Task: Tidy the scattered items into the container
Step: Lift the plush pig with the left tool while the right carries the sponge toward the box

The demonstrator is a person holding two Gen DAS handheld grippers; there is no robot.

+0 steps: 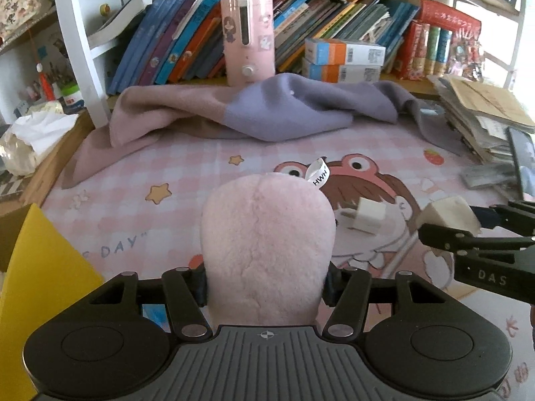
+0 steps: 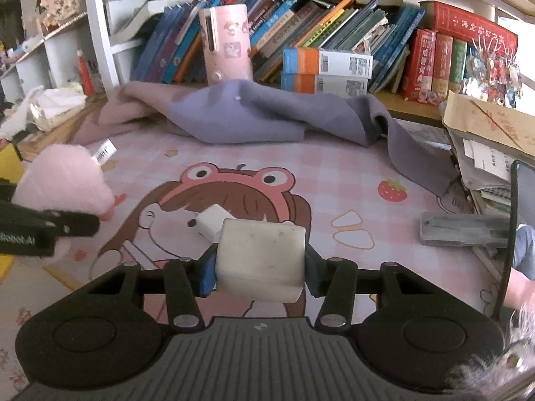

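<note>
I have both claws loaded at once, which saves a trip. My left claw (image 1: 265, 287) is closed part-way on a pink plush toy (image 1: 267, 234), the pads pressing into its soft sides low down so the bulk stands up ahead of the fingers; its white tag (image 1: 317, 172) sticks out at the far end. My right claw (image 2: 260, 272) is clamped on a white block (image 2: 260, 257), gripped across its two flat side faces, which gives the pads square contact and, I judge, little chance of it twisting out. Both items appear clear of the pink cartoon mat (image 2: 334, 173) covering the surface. A small white charger plug (image 2: 210, 222) is still lying on the mat just beyond the block, so that one is left for a later pass. The only container I can make out is a yellow thing (image 1: 36, 267) at the left edge of the left view, near the plush; I take it as the target, though I cannot see its opening. A purple-and-mauve blanket (image 1: 267, 110) lies bunched at the back under the bookshelf (image 1: 301, 16).
</note>
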